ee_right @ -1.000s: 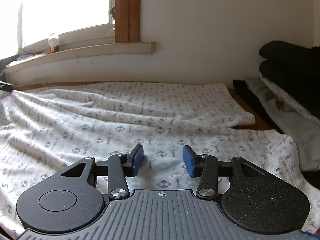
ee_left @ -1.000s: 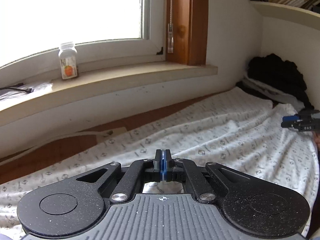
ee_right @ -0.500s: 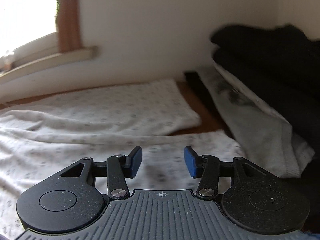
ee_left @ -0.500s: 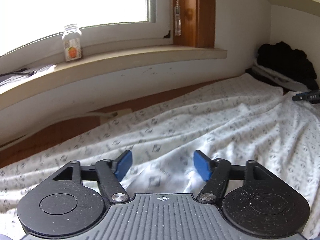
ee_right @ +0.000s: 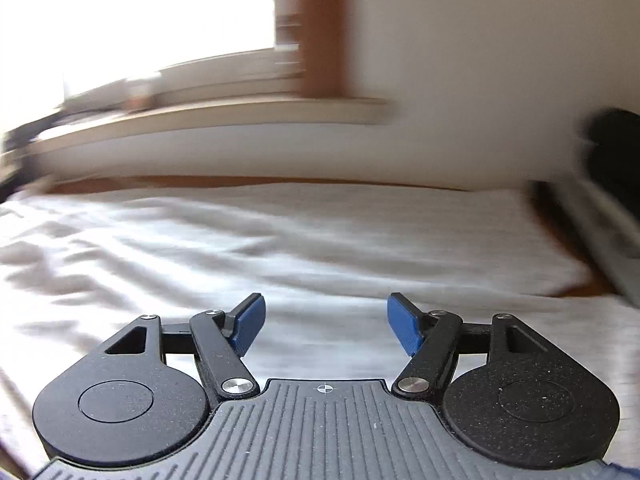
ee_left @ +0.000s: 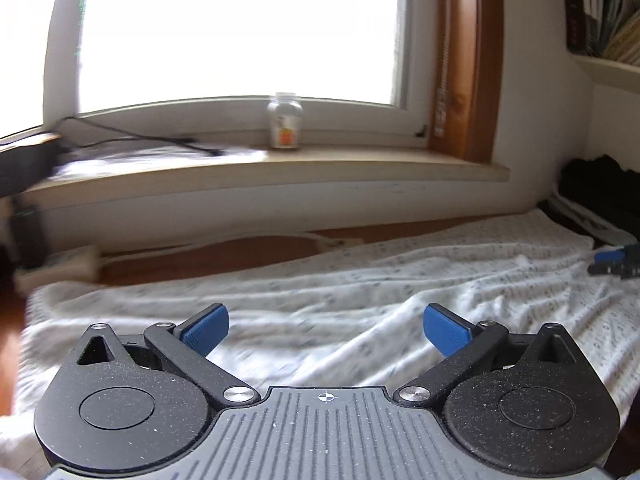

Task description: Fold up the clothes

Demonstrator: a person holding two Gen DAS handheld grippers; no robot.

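A white garment with a small grey print (ee_left: 360, 292) lies spread and wrinkled over the wooden surface. It fills the right wrist view too (ee_right: 280, 248), blurred by motion. My left gripper (ee_left: 326, 330) is wide open and empty just above the cloth. My right gripper (ee_right: 324, 320) is also open and empty over the cloth, and its blue tips show at the far right of the left wrist view (ee_left: 612, 262).
A windowsill (ee_left: 280, 172) with a small bottle (ee_left: 285, 121) and a black cable (ee_left: 160, 142) runs behind. Dark clothes are piled at the right (ee_left: 600, 192) (ee_right: 612, 152). A white power strip (ee_left: 60, 264) lies at the left, books on a shelf (ee_left: 600, 8).
My left gripper was shut, opened and is now wide open, turned left. My right gripper swung right, then back left, and opened wider. The cloth lies released.
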